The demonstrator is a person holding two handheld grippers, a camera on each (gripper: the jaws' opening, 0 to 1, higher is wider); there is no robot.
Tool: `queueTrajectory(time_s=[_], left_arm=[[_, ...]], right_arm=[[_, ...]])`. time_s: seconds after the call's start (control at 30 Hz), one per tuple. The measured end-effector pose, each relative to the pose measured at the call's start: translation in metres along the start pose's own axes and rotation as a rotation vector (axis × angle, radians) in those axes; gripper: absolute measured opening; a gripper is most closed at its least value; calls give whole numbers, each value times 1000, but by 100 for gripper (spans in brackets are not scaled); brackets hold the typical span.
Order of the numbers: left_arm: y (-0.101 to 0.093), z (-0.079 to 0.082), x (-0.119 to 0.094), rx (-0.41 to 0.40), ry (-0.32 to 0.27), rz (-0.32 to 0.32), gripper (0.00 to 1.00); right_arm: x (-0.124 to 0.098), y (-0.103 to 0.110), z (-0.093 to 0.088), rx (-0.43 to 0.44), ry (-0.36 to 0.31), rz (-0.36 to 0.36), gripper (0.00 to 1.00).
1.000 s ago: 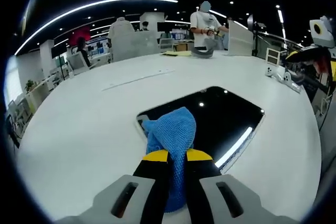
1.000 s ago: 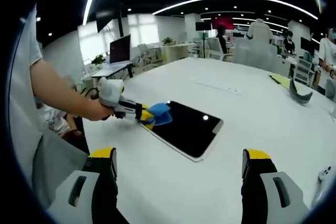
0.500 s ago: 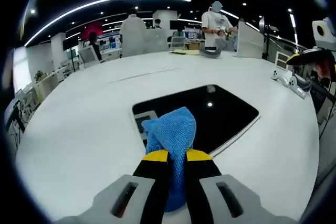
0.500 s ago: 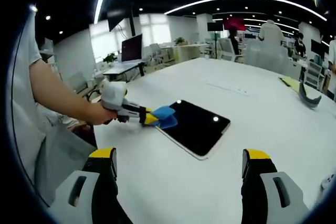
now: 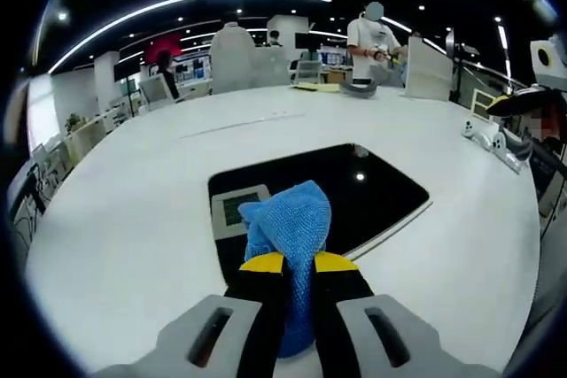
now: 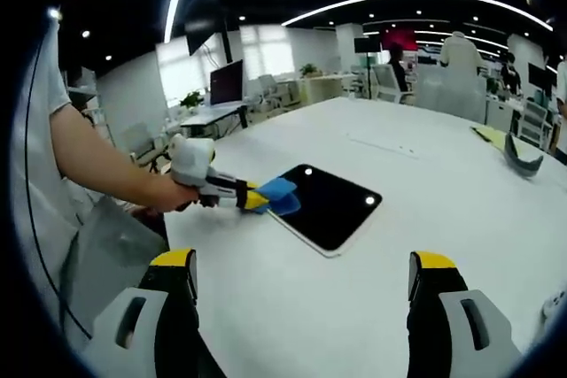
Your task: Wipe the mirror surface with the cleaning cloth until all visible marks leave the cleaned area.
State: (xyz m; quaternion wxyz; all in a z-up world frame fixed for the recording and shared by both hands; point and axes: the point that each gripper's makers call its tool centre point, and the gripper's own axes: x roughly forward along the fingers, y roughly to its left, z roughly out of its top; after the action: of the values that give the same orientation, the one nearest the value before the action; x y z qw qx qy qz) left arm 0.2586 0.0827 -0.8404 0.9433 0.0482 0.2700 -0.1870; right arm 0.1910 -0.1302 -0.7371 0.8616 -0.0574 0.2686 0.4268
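A dark rectangular mirror (image 5: 354, 192) (image 6: 330, 208) lies flat on the white table (image 5: 133, 219). My left gripper (image 5: 297, 263) is shut on a blue cleaning cloth (image 5: 288, 227) whose bunched end rests over the mirror's near corner. From the right gripper view, that left gripper (image 6: 248, 199) and the blue cloth (image 6: 276, 194) sit at the mirror's left edge, held by a person's hand (image 6: 168, 190). My right gripper (image 6: 301, 285) stands open above bare table in front of the mirror, nothing between its jaws.
A yellow sheet and a grey curved object (image 5: 359, 86) lie at the table's far side, where a person in white (image 5: 372, 37) stands. Small white devices (image 5: 487, 135) sit at the right edge. Desks and monitors (image 6: 226, 81) stand beyond the table.
The left gripper with the cloth has slid across the mirror's near corner; the mirror now appears shifted and turned in both views. The right gripper stays open.
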Motion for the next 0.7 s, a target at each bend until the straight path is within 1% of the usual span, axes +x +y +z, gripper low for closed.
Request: queueTrajectory(time_s=[0.13,0.43,0.7], left_arm=[[-12,3,5,14,6,3,7],[-30,7,12,27,7,2,7],[-42,10,17,36,3,12,7]], right_arm=[[-1,-5,-2,7,0,8,100],[-4,-14,-4,11,-15,29,100],[-9,-23,-15,9,-3,39,100]])
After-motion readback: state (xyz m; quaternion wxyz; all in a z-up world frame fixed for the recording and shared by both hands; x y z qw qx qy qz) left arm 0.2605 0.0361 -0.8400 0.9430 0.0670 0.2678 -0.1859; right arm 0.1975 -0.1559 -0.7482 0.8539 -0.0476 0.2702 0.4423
